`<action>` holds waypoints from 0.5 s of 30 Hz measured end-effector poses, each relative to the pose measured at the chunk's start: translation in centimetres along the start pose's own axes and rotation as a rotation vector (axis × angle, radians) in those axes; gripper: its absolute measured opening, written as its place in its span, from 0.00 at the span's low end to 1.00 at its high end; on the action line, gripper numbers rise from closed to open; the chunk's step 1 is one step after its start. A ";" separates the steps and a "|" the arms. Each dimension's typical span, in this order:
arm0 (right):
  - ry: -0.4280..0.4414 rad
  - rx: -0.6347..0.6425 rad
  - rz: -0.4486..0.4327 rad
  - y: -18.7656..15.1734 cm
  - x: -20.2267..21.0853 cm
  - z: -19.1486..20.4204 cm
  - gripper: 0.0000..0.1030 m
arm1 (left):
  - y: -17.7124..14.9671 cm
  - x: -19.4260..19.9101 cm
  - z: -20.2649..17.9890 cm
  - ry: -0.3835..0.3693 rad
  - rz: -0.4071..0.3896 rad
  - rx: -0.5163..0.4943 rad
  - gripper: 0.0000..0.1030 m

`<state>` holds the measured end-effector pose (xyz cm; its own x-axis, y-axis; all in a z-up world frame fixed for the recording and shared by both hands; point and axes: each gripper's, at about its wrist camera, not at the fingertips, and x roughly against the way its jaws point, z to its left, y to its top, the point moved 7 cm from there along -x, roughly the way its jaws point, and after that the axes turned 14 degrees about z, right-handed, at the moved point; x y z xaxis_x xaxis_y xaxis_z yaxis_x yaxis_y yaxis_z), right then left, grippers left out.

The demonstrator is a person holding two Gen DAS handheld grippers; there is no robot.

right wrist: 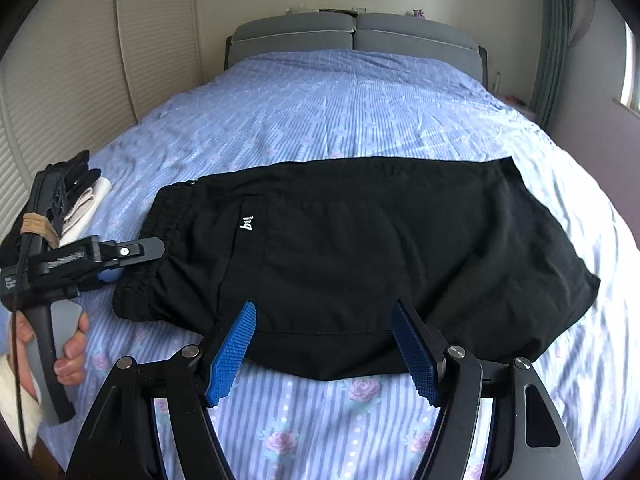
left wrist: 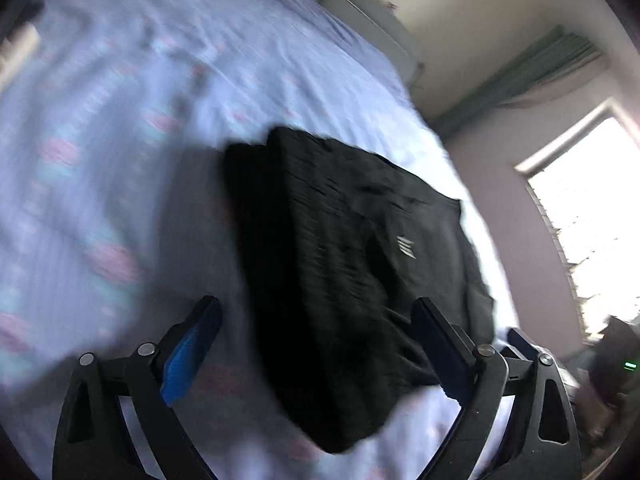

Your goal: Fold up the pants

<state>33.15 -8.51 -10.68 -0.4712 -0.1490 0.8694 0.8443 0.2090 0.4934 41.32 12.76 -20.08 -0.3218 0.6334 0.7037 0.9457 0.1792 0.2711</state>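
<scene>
Black shorts-like pants (right wrist: 360, 248) with a small white logo lie flat across the blue striped bed sheet (right wrist: 340, 112), waistband to the left. My right gripper (right wrist: 324, 312) is open and empty, its blue pads just above the pants' near edge. My left gripper (left wrist: 316, 308) is open and empty in its blurred view, hovering over the pants (left wrist: 352, 264). The left gripper also shows in the right wrist view (right wrist: 148, 250) at the waistband, held by a hand.
A grey headboard (right wrist: 356, 34) stands at the bed's far end. Folded light and dark clothes (right wrist: 86, 196) lie at the bed's left edge. A bright window (left wrist: 592, 220) and green curtain are to the right. Louvred closet doors line the left wall.
</scene>
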 end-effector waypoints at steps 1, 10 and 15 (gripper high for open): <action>0.006 -0.003 -0.002 0.0 0.0 0.0 0.68 | -0.3 -0.3 -0.1 -0.010 0.012 -0.010 0.87; 0.007 -0.008 -0.052 -0.2 1.9 0.0 0.68 | 0.0 -0.4 -0.5 -0.007 -0.006 0.046 0.52; -0.052 0.010 -0.094 -1.3 4.1 -0.8 0.68 | 0.2 0.3 -2.5 0.136 -0.006 0.032 0.25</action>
<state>30.28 -10.19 -7.76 -0.5612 -0.1182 0.8192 0.7931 0.2062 0.5731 41.31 11.10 -18.17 -0.3286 0.5251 0.7850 0.9440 0.2076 0.2563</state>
